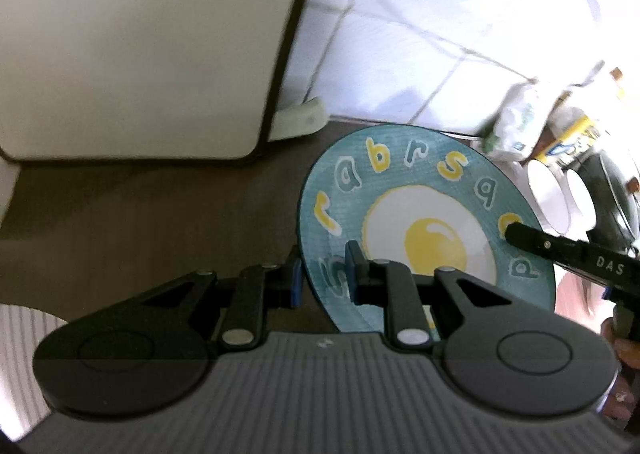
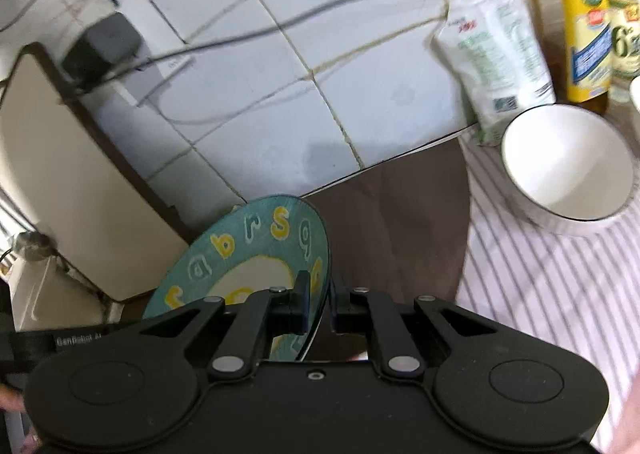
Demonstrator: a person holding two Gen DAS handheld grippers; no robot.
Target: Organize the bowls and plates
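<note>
The round teal ceramic plate [image 1: 404,189], printed with a fried egg at its centre and yellow and pale letters around its rim, is held tilted above the dark brown desk [image 1: 160,213], close to the white tiled wall [image 2: 280,93]. The left hand-held gripper [image 1: 324,278] is clamped on the plate's lower left rim, one blue-padded finger on the printed face and the other behind it. The right hand-held gripper [image 2: 318,304] is closed tight on the opposite rim, which passes edge-on between its narrow jaws. A beige rounded appliance with a dark edge [image 1: 140,45] stands just beside the plate on its left. To the right, well apart, a white bowl with a thin dark rim [image 2: 568,161] sits on a striped white cloth [image 2: 540,274]. Behind the bowl stand a white and green packet [image 2: 496,57] and a yellow-labelled bottle [image 2: 586,41].
</note>
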